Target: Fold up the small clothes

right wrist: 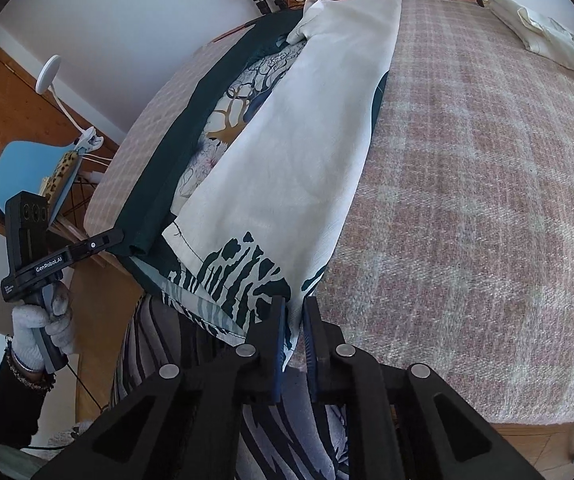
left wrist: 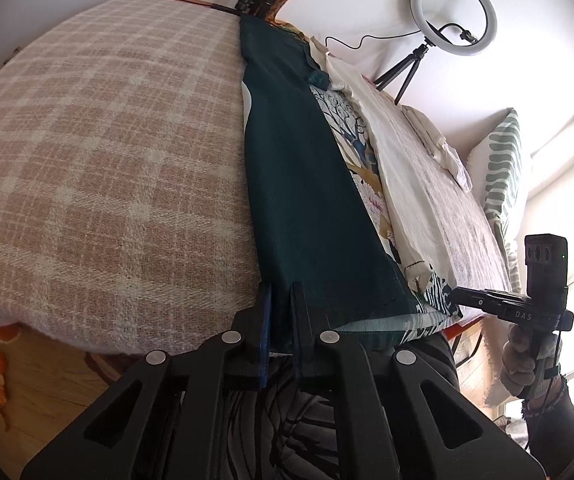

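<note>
We hold the left gripper (left wrist: 281,300) and the right gripper (right wrist: 294,312) at the bed's near edge, both nearly closed, our gloved hands (right wrist: 43,328) wrapped round the handles.

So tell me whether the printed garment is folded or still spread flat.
Partly folded. The printed garment has its dark green side and cream side turned inward, leaving a print strip between; both grippers grip its near hem.
</note>
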A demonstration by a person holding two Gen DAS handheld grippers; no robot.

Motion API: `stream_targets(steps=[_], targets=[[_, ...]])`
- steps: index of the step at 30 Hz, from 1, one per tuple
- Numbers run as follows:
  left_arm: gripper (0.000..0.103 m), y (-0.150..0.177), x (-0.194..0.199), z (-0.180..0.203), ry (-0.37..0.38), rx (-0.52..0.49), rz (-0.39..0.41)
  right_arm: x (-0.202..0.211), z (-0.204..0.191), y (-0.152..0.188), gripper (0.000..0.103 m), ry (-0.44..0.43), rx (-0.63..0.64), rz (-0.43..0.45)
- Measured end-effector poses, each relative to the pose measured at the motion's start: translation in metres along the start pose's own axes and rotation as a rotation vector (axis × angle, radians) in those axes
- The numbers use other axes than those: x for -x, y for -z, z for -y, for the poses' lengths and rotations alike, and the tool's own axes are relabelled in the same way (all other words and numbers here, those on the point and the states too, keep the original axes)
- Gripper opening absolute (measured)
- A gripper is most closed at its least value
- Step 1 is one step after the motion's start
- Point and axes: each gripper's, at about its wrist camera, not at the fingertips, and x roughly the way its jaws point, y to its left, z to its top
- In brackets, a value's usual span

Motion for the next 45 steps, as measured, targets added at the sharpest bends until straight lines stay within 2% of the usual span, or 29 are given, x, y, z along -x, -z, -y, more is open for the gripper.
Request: stream_targets(steps=[2, 6, 13, 23, 36, 45], targets=[[0.003, 0.001, 0.002, 0.001, -0.008, -0.014, 0.019, 0.003, 0.005, 0.001, 0.0, -0.013, -0.015, 0.01], [0.002, 0.0, 0.014, 0.004, -0.009, -0.029, 0.065, 0.016, 0.019, 0.006, 0.0, -0.059, -0.062, 0.041], [0.001, 0.001, 0.005, 0.004, -0.011, -0.033, 0.05, 0.007, 0.021, 0.01, 0.0, -0.098, -0.079, 0.036], [0.001, -0.013, 0.022, 0.013, 0.035, -0.024, 0.115, 0.011, 0.035, 0.004, 0.0, -0.199, -0.167, 0.076], [0.001, -0.046, 0.028, 0.024, 0.062, -0.037, 0.176, 0.031, 0.041, -0.028, 0.0, -0.286, -0.22, 0.162], [0.001, -0.083, 0.014, 0.023, 0.056, -0.044, 0.206, 0.036, 0.048, -0.069, 0.0, -0.267, -0.234, 0.217]])
